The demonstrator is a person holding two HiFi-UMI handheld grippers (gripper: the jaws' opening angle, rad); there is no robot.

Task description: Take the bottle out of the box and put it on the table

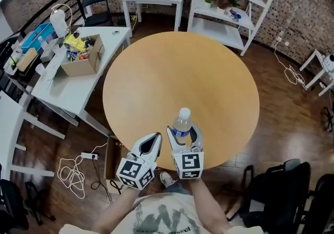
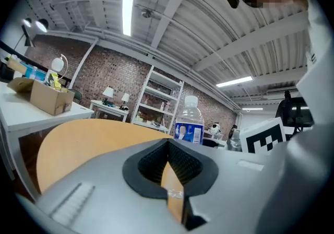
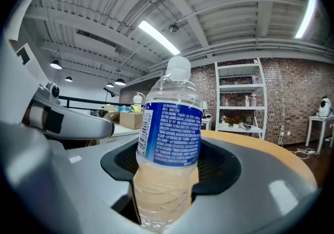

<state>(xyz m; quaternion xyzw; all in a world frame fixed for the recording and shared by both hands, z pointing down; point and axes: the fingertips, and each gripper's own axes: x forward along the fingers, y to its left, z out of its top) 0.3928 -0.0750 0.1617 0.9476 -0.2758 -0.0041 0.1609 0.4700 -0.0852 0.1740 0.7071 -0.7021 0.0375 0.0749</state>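
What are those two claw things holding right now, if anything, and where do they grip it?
The right gripper holds the bottle by its clear lower body, just below the blue label. The left gripper holds nothing; its jaws are shut.

Bottle [image 1: 182, 120] at near edge of round table [image 1: 182, 71], box [image 1: 78, 67] on desk [image 1: 73, 92] to its left, shelf [image 1: 229, 13] behind
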